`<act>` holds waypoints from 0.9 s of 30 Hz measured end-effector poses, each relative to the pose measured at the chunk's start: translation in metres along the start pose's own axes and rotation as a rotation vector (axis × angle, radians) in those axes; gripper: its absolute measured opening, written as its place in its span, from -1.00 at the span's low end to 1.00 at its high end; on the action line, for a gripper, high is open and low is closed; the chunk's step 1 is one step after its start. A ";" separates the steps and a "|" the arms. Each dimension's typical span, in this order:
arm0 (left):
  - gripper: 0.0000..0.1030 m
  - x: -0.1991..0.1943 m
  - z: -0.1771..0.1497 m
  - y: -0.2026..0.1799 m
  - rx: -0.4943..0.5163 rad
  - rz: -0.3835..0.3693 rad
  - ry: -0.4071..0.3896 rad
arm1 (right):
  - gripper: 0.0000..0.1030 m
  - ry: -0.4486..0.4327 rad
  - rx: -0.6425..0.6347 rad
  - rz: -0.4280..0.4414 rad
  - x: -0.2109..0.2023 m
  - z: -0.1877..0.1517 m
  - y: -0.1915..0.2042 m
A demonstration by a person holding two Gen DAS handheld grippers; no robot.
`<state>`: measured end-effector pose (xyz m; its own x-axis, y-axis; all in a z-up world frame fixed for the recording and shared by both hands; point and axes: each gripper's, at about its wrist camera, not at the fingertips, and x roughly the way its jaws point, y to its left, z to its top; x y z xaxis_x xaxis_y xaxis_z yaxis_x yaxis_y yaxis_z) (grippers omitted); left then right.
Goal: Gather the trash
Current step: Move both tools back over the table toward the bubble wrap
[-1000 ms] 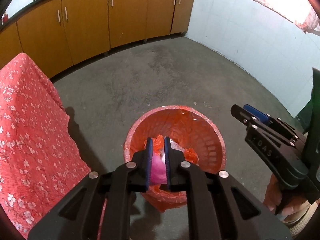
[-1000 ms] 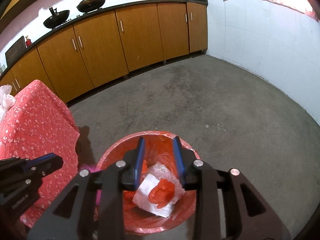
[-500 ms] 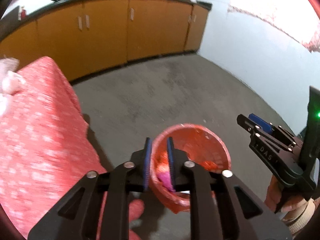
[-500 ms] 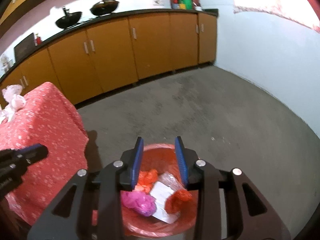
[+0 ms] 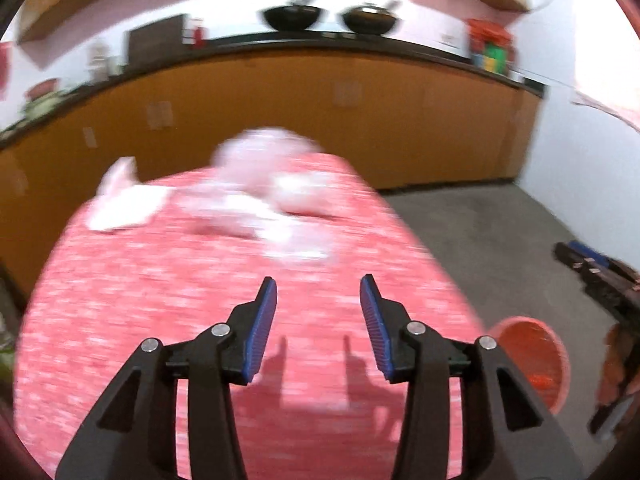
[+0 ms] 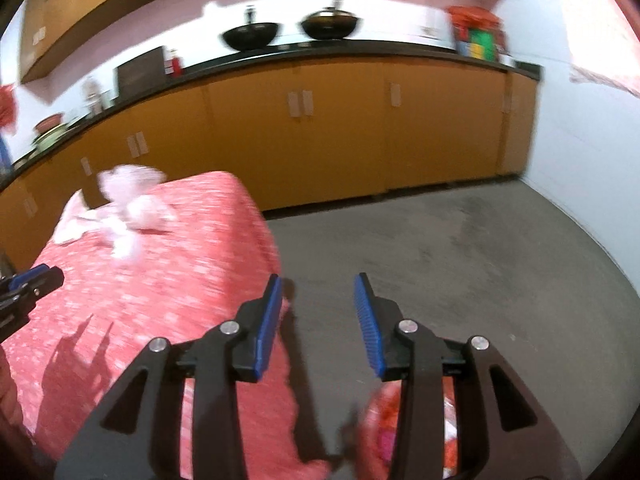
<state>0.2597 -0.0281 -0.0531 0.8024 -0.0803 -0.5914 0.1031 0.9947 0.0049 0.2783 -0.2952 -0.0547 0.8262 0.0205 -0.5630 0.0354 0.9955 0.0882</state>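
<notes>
Red flowered cloth across a table, filling most of the left wrist view, badly blurred. Left tongs low over the cloth, spread wide apart, nothing between the blue pads. Pale crumpled trash heaped at the far end of the table, well ahead of the tips. Orange bin on the floor just past the table's right edge, lower right. Right tongs dark at the right margin.

Right wrist view: right tongs also released and empty, poised over the table's right edge where cloth drops to grey floor. Same pale trash at the far left end. Bin directly beneath, mostly hidden behind the fingers. Left tongs poking in at the left margin.

Probably between loads: next, a forward reach along the table to pinch a scrap. Plenty of bare floor to the right; cupboards well behind the table.
</notes>
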 end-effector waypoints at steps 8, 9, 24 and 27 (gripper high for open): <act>-0.08 0.002 -0.004 0.104 -0.122 0.169 -0.016 | -0.26 0.000 -0.064 0.166 0.040 0.032 0.110; -0.08 0.003 -0.005 0.114 -0.139 0.176 -0.019 | -0.26 0.000 -0.065 0.172 0.046 0.035 0.120; -0.05 0.034 -0.001 0.154 -0.198 0.168 -0.040 | -0.25 0.083 -0.067 0.171 0.145 0.069 0.194; -0.05 0.039 0.002 0.154 -0.191 0.170 -0.046 | -0.26 0.092 -0.085 0.165 0.155 0.070 0.202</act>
<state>0.3087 0.1221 -0.0739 0.8249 0.0907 -0.5579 -0.1451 0.9879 -0.0540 0.4528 -0.0970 -0.0670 0.7622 0.1885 -0.6193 -0.1470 0.9821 0.1181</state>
